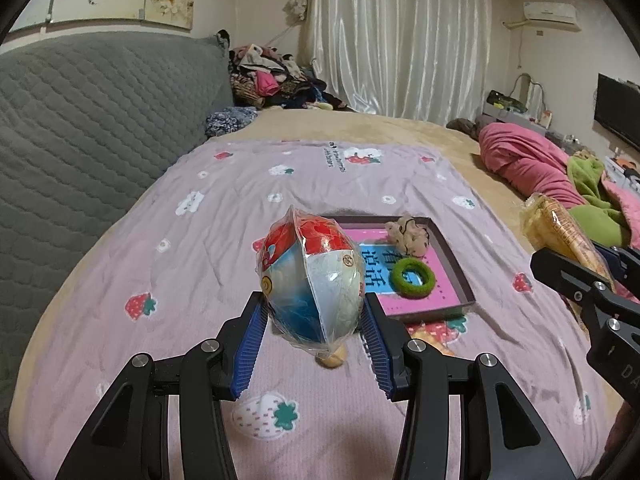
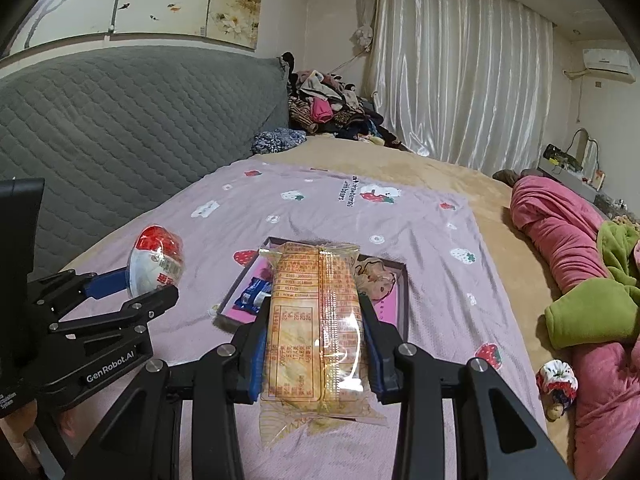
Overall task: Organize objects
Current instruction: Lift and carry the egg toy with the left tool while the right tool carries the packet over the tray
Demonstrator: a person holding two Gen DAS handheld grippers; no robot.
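In the left wrist view, a round, glossy plastic-wrapped packet [image 1: 310,276] is clamped by the left gripper [image 1: 314,344] above the pink cotton blanket [image 1: 200,240], near the shallow cardboard tray [image 1: 452,256]. In the right wrist view, a flat, crinkled yellow wrapper pack [image 2: 316,320] is clamped by the right gripper [image 2: 314,344] over the tray's near edge.

Left hand-held gripper [image 1: 314,316] clamps round wrapped snack [image 1: 310,276] above tray [image 1: 460,276].

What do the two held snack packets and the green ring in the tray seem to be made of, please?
Red-and-white packet: glossy clear plastic film, judging by its glare and creases. Yellow packet: shiny printed plastic wrapper with a crimped seam. Green ring: fuzzy matte fabric, probably a terry hair tie.
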